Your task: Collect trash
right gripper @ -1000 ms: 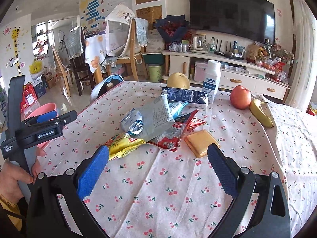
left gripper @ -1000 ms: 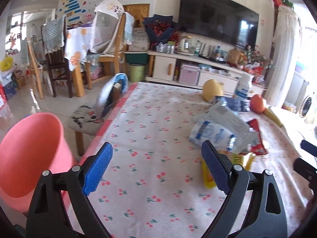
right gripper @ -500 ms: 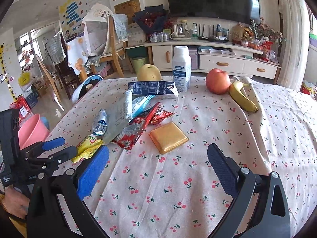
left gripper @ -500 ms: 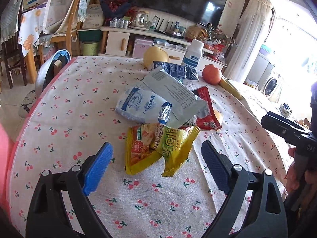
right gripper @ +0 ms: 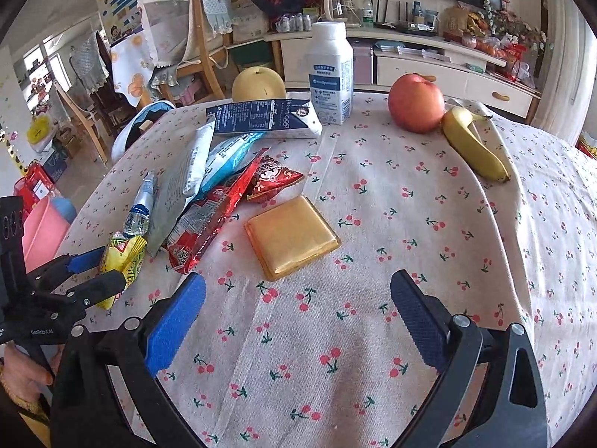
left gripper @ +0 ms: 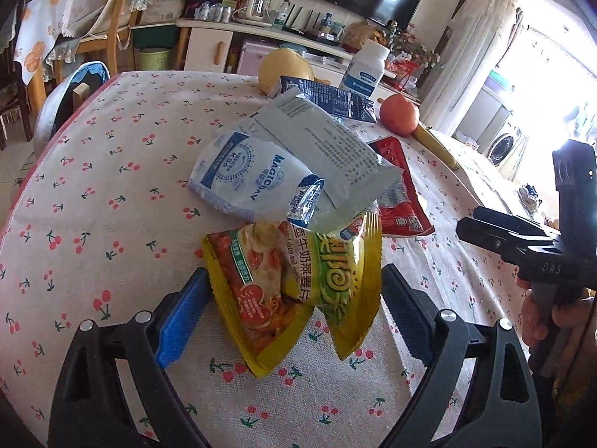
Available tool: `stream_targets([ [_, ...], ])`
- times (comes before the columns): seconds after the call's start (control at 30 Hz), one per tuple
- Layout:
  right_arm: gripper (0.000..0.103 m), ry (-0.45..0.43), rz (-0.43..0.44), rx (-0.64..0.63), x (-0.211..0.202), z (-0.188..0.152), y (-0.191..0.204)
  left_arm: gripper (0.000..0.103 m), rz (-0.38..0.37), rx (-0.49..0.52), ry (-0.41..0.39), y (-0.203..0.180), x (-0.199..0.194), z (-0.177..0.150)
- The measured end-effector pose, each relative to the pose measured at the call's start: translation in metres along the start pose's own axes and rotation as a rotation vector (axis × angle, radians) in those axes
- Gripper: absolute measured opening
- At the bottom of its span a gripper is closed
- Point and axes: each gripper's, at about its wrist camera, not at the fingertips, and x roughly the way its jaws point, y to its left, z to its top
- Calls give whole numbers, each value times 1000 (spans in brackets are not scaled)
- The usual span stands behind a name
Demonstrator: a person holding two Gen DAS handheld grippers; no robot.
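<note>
Approach step: left gripper [left gripper: 291, 317] jaws apart, straddling yellow snack wrappers [left gripper: 298, 280] at 6 o'clock of the trash pile. Right gripper [right gripper: 298, 321] jaws apart, empty, gold packet [right gripper: 293, 237] at its 12 o'clock. Next, probably: close left on wrappers, carry to pink bin [right gripper: 43, 231].

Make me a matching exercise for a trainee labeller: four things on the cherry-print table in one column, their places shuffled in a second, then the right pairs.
Things:
1. yellow snack wrapper
2. gold square packet
3. banana
4. white bottle

Places:
A. beside the red apple
B. between the open fingers of the left gripper
C. standing behind the dark blue carton
D. lying flat ahead of the open right gripper

Pairs: 1-B, 2-D, 3-A, 4-C
</note>
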Motion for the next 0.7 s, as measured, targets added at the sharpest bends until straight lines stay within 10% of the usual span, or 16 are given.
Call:
stream_targets([
  [0.7, 96, 29, -45, -85, 53, 12, 10, 91, -6, -41, -1, 3, 12, 12],
])
